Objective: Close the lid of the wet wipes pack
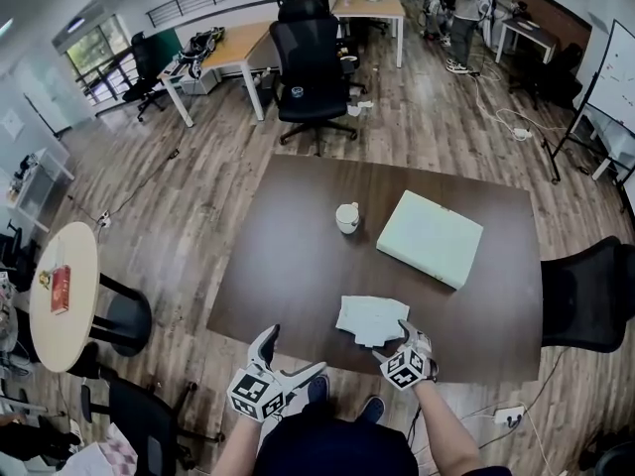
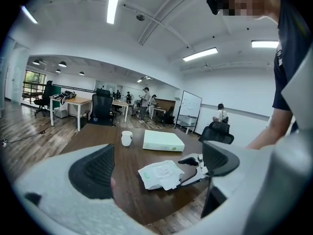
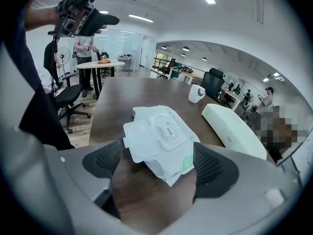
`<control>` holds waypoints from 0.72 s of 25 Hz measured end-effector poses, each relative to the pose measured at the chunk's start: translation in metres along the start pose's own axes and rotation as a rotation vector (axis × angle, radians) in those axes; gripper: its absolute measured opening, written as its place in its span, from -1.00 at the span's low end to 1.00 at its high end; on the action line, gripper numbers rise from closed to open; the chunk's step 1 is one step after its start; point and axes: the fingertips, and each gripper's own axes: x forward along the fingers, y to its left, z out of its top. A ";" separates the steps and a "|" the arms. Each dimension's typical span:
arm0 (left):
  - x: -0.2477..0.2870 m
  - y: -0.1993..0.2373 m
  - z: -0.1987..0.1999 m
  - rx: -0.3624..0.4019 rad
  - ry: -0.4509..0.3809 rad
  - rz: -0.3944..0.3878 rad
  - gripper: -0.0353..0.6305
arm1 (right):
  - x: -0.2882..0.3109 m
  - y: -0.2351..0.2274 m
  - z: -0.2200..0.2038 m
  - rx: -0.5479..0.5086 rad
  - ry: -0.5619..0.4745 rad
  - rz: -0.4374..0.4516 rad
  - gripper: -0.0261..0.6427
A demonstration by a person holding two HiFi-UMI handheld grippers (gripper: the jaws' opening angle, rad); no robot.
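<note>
Sharing one table [image 1: 288, 276]: one wipes pack [image 1: 371, 319], one box [image 1: 430, 238], perhaps one cup [image 1: 347, 217].

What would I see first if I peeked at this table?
A crumpled white wet wipes pack lies near the front edge of the dark brown table, with its lid flipped open. The right gripper is close beside it with its jaws apart, and the left gripper hangs by the table's front edge, open too. Farther back sit a pale green box and a small white cup.

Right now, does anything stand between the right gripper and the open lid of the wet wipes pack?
Nothing visible. The right gripper, jaws open, faces the wet wipes pack and its flipped-open lid directly.
</note>
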 end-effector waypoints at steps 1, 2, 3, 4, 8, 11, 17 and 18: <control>0.000 0.000 0.000 0.000 0.001 0.003 0.77 | 0.003 0.000 -0.001 -0.015 0.010 0.000 0.51; -0.001 0.001 -0.001 0.000 0.002 0.006 0.77 | 0.007 0.001 -0.002 -0.030 0.019 0.001 0.51; -0.002 0.001 -0.001 -0.001 0.003 0.009 0.77 | 0.010 0.001 -0.004 -0.047 0.028 0.002 0.51; -0.002 0.001 -0.001 -0.002 0.004 0.013 0.77 | 0.013 0.001 -0.006 -0.063 0.040 0.004 0.51; -0.003 -0.001 -0.001 -0.009 0.007 0.021 0.77 | 0.019 0.000 -0.013 -0.074 0.082 0.010 0.51; -0.002 -0.001 -0.001 -0.014 0.008 0.025 0.77 | 0.023 -0.002 -0.015 -0.084 0.106 0.004 0.51; -0.003 -0.001 -0.003 -0.009 0.011 0.029 0.77 | 0.031 -0.003 -0.018 -0.106 0.131 -0.024 0.49; -0.005 0.000 -0.002 -0.009 0.010 0.030 0.77 | 0.031 -0.003 -0.018 -0.094 0.129 -0.026 0.49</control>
